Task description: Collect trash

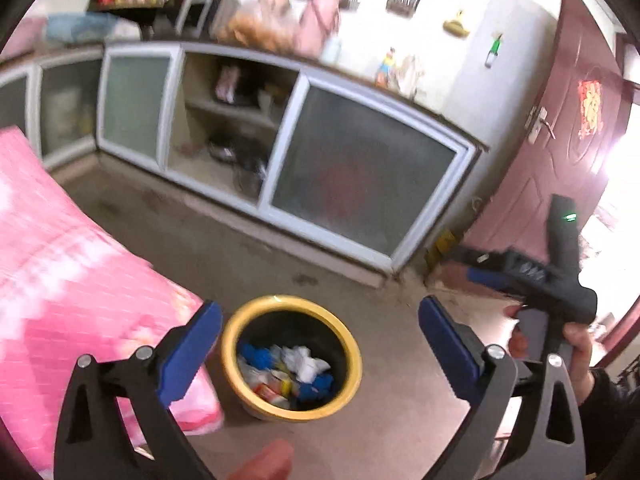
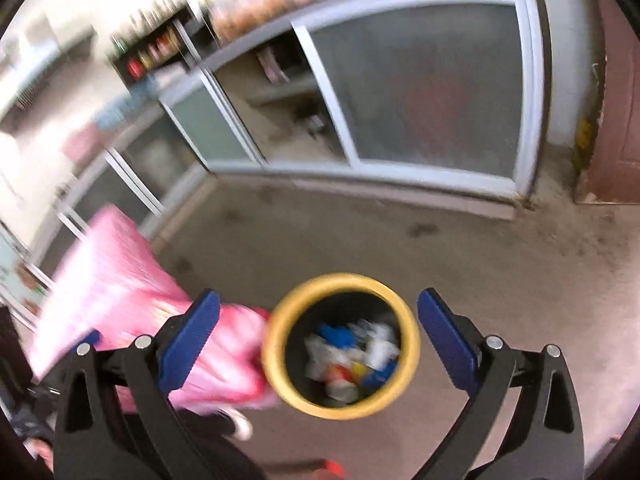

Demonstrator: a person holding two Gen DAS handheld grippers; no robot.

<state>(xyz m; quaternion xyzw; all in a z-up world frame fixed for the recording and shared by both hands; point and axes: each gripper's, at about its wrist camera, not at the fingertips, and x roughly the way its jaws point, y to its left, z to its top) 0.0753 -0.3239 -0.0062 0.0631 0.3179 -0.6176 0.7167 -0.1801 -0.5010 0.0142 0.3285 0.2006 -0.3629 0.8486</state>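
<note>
Two grippers, both spread wide, nothing between the blue pads in either view. Left gripper point(image 1: 320, 320) sits at the bottom of the left wrist frame, its fingers framing a yellow-rimmed bin point(image 1: 236, 344) on the floor, lower centre. Bin is dark inside and holds trash point(image 1: 288, 372): white crumpled paper, blue bits, something red and yellow; details soft. Pink bedding point(image 1: 72, 280) fills the left side of that frame, its corner just beside the bin's left rim, touching or not unclear. Right gripper point(image 1: 476, 268) shows at the right edge of the same frame, held by a hand point(image 1: 580, 356) with a dark sleeve, green light on its body, well above the floor; only one blue pad is readable there, so its spread is taken from its own camera. A fingertip pokes in at bottom centre.

Right wrist frame: right gripper point(image 2: 318, 312) at the bottom, jaws wide apart, bin point(image 2: 412, 340) between the fingers in the picture, lower centre, clearly below and apart from them. Trash point(image 2: 352, 360) is blurred inside. Pink bedding point(image 2: 120, 280) lies lower left, overlapping the bin's left rim in the picture. Heavy motion blur throughout.

Background in both: low cabinet point(image 1: 360, 184) with frosted sliding panels, one bay open showing shelves; concrete floor point(image 2: 400, 248); red-brown door point(image 1: 560, 140) at right.
</note>
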